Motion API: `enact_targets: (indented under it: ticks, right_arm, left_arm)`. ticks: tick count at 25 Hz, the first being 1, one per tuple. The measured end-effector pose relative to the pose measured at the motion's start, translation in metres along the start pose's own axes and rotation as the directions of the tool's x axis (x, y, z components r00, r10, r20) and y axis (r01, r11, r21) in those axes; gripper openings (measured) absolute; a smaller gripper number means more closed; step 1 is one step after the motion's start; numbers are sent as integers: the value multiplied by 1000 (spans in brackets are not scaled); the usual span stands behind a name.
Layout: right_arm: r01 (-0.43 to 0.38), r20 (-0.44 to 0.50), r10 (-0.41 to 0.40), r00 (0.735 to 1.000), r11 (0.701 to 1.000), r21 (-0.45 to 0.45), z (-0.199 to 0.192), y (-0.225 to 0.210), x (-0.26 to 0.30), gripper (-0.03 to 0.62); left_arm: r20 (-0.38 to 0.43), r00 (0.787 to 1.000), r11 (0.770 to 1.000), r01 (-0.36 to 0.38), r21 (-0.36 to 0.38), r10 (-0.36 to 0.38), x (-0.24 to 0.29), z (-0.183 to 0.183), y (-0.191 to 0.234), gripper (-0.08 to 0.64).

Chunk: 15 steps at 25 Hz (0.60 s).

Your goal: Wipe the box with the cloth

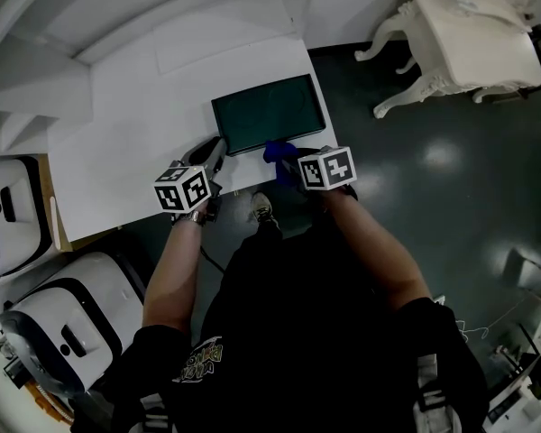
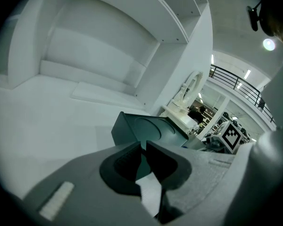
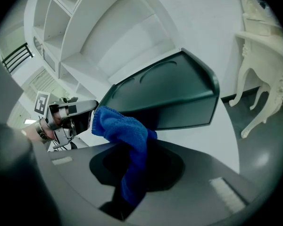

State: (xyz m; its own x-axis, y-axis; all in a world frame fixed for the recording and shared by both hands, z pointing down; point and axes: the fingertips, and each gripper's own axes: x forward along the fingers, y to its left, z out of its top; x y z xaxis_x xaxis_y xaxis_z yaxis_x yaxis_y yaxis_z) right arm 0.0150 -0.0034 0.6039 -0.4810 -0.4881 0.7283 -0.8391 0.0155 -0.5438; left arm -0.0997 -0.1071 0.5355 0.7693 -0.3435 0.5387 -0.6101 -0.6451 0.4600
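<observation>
A dark green box (image 1: 270,113) lies flat on the white table (image 1: 144,124); it also shows ahead in the left gripper view as the box (image 2: 151,128) and fills the right gripper view as the box (image 3: 170,95). My right gripper (image 1: 293,162) is shut on a blue cloth (image 1: 278,152), which hangs bunched from the jaws at the box's near edge, cloth (image 3: 125,135). My left gripper (image 1: 215,156) sits just left of the box's near left corner; its jaws (image 2: 144,152) are closed together with nothing between them.
White shelving rises behind the table. An ornate white side table (image 1: 469,39) stands on the dark floor to the right. White rounded machines (image 1: 63,314) sit at the lower left. The person's shoe (image 1: 262,208) shows below the table edge.
</observation>
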Motion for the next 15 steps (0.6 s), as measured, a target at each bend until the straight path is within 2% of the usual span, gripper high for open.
enact_targets:
  ticks: [9, 15]
  right_arm:
    - [10, -4, -10, 1000, 1000, -8, 8, -32, -21, 92]
    - [54, 8, -54, 999, 998, 26, 15, -69, -39, 92]
  left_arm:
    - [3, 1000, 1000, -16, 6, 16, 0, 0, 0, 40]
    - [8, 999, 999, -32, 6, 32, 0, 0, -1, 40]
